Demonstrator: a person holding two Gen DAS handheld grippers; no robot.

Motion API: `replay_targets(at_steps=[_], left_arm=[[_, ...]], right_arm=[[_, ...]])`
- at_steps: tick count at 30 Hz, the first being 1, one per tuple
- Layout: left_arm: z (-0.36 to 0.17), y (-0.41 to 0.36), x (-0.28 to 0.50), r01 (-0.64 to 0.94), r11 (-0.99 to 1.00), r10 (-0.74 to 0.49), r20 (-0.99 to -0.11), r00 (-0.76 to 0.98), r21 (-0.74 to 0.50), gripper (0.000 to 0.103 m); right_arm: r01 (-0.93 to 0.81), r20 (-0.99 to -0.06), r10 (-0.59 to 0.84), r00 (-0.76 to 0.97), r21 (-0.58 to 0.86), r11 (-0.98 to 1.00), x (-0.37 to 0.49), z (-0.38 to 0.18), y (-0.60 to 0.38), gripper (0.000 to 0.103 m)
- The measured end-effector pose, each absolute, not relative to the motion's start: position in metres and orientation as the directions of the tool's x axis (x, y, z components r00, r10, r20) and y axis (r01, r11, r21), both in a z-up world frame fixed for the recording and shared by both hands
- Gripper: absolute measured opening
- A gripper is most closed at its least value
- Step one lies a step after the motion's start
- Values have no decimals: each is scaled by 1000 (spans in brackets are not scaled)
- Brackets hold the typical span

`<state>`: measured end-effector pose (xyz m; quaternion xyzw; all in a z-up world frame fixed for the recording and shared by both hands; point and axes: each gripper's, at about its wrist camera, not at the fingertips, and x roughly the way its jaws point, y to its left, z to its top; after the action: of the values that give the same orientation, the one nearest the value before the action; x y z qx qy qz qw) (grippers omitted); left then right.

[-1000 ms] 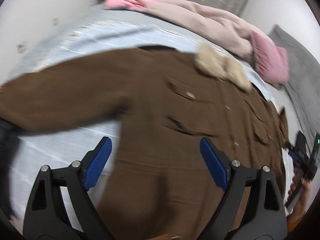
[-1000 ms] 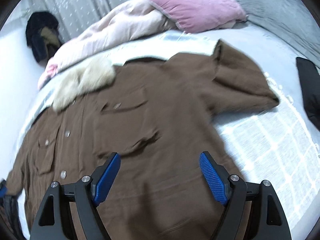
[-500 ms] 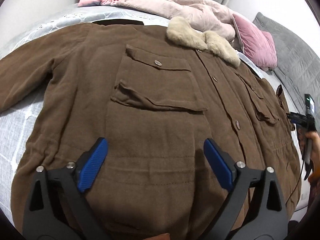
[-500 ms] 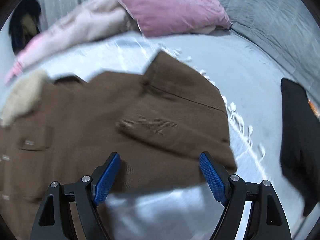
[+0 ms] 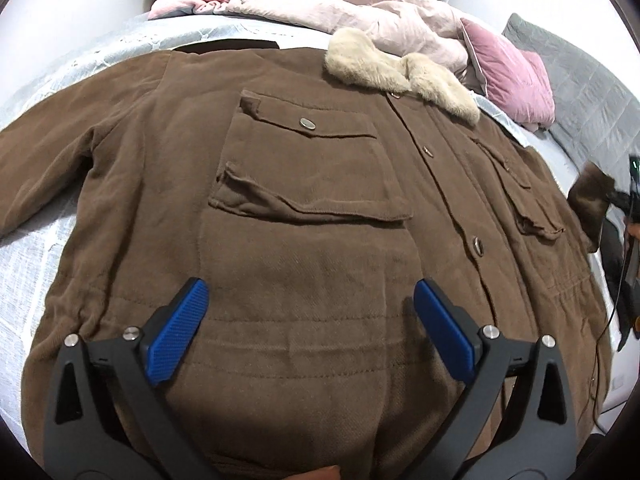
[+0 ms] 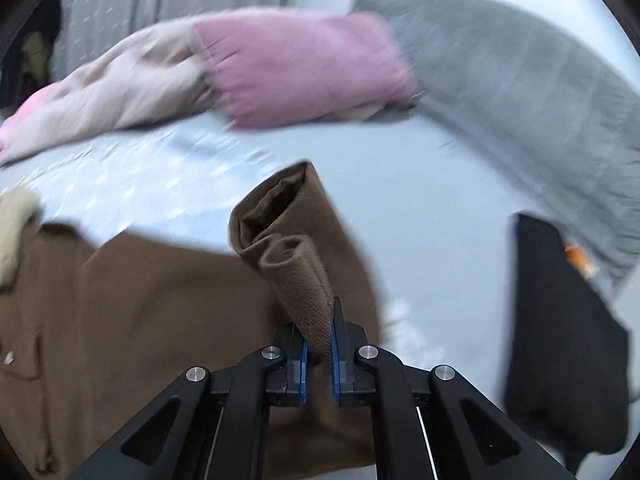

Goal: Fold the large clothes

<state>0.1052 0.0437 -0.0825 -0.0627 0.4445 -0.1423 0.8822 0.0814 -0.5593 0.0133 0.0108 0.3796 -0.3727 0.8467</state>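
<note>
Item: brown coat [image 5: 312, 216], laid front-up on the bed [image 6: 420, 216], buttons fastened, fur collar [image 5: 400, 70] at the far end ahead of the left gripper [image 5: 310, 328]. Most of the body is spread directly beneath and ahead of that gripper.

Step in hand, as judged: the sleeve cuff [image 6: 296, 256] is to be carried across the coat's front. The cuff is best kept lifted just off the cloth and drawn toward the button line so the sleeve lies flat without dragging the body; the hem may be steadied by the other tool if the coat shifts.

Right gripper [image 6: 319, 360]: closed tight on the cuff, the fabric pinched between its blue pads and bunched just ahead of them.

Left gripper: spread wide, nothing held; it is poised over the lower front panel, contact with the cloth not determinable.

Also noted: pink pillow [image 6: 300, 68], black item [image 6: 560, 340] to the right gripper's right.
</note>
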Motion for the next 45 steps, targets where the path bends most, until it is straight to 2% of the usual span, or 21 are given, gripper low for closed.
replay_targets(at_steps=[5, 9, 10, 11, 13, 15, 16, 17, 18, 19, 20, 23, 27, 32, 33, 37, 39, 40, 42, 45], left_arm=[[-83, 42, 106, 191, 953, -302, -769, 563, -234, 102], [-84, 38, 107, 199, 959, -282, -777, 563, -204, 102], [-84, 37, 107, 199, 960, -277, -778, 563, -198, 102], [-84, 37, 108, 200, 960, -276, -779, 563, -195, 102], [-83, 39, 108, 199, 958, -283, -778, 561, -205, 102], [-81, 43, 111, 198, 953, -301, -778, 551, -228, 102], [-77, 47, 113, 195, 949, -314, -779, 543, -247, 102], [-74, 50, 115, 189, 946, -324, -776, 541, -263, 102], [-70, 53, 117, 185, 943, -333, -771, 542, -276, 102], [-63, 58, 119, 181, 939, -343, -760, 552, -292, 102], [-58, 61, 121, 179, 938, -345, -752, 561, -296, 102], [-43, 64, 128, 185, 945, -327, -726, 606, -271, 102], [-42, 77, 146, 141, 953, -294, -702, 649, -269, 102], [-80, 96, 167, 26, 955, -257, -782, 567, -295, 102], [-84, 96, 166, 34, 960, -247, -781, 574, -279, 102], [-84, 89, 150, 91, 977, -209, -786, 581, -193, 102], [-87, 90, 145, 106, 982, -188, -811, 554, -155, 102], [-88, 91, 144, 113, 983, -184, -817, 547, -146, 102], [-87, 88, 140, 133, 983, -178, -828, 531, -126, 102], [-83, 87, 132, 160, 982, -170, -841, 513, -101, 102]], right_arm=[[771, -585, -767, 263, -350, 532, 23, 20, -620, 6], [775, -673, -725, 142, -380, 505, -7, -31, -651, 6], [755, -670, -732, 124, -416, 508, -5, -42, -644, 8], [724, -625, -772, 118, -478, 498, -1, -50, -634, 10], [686, -569, -816, 104, -553, 473, 0, -54, -616, 19], [710, -599, -795, 97, -518, 477, -1, -46, -615, 24], [736, -619, -777, 109, -475, 482, -4, -39, -617, 32], [773, -636, -760, 136, -411, 482, -8, -27, -616, 45], [798, -640, -751, 166, -359, 483, -12, -18, -618, 53], [822, -634, -743, 214, -295, 487, -19, -5, -614, 68], [831, -623, -740, 254, -250, 496, -24, 6, -607, 75], [791, -620, -667, 414, -118, 600, -21, 32, -581, 77], [650, -696, -459, 552, 14, 760, 14, 27, -521, 77], [478, -771, -182, 610, 176, 860, 63, -12, -449, 77], [469, -782, -161, 602, 184, 864, 68, -21, -445, 77], [517, -844, -168, 509, 143, 844, 69, -72, -449, 77], [530, -811, -204, 548, 148, 835, 52, -72, -455, 77], [554, -821, -221, 527, 135, 821, 46, -70, -454, 78], [611, -855, -247, 457, 100, 785, 37, -67, -450, 88], [666, -878, -233, 418, 122, 736, 23, -57, -439, 89]])
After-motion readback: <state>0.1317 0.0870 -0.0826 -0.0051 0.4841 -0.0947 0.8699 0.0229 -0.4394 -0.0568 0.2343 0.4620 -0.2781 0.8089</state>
